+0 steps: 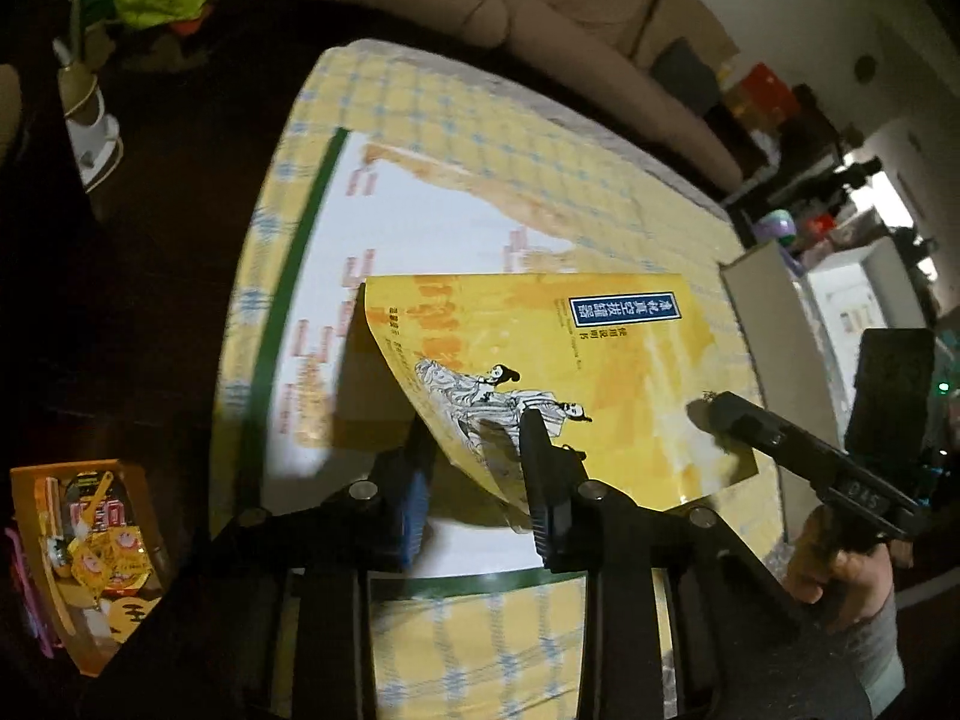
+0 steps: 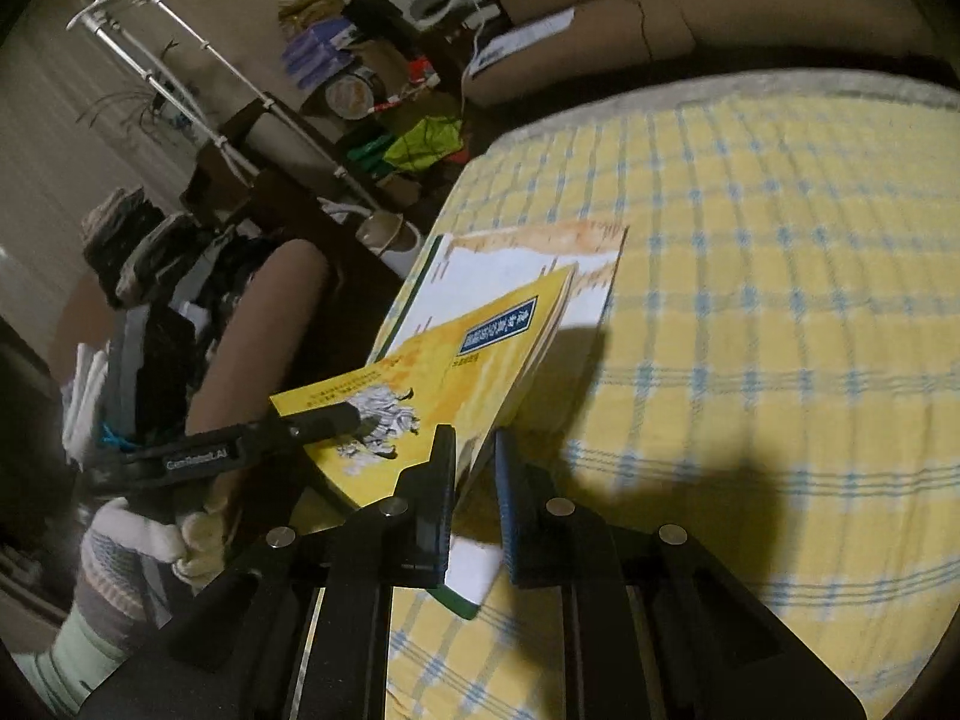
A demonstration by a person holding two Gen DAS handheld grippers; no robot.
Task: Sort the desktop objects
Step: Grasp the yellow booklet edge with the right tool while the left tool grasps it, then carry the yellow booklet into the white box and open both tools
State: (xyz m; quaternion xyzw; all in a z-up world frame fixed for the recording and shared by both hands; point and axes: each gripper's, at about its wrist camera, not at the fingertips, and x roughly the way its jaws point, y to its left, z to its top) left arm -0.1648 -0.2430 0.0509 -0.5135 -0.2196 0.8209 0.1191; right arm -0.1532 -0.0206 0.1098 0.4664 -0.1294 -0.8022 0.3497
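A yellow booklet [image 1: 540,360] with a blue title label and an ink drawing of figures is held tilted above a larger white sheet with a green border [image 1: 420,228] on the yellow checked tablecloth [image 1: 510,120]. My left gripper [image 1: 474,450] is shut on the booklet's near edge. My right gripper [image 2: 474,468] is shut on the booklet's [image 2: 480,360] other edge, and its finger shows in the left wrist view [image 1: 750,426]. The left gripper's finger shows in the right wrist view [image 2: 324,420], lying over the booklet's cover.
An orange tray [image 1: 84,540] of small items sits low at the left, off the table. A beige sofa [image 1: 540,6] runs behind the table. A white box [image 1: 774,348] stands at the table's right edge. Clutter and a white stand [image 2: 198,66] fill the room's left side.
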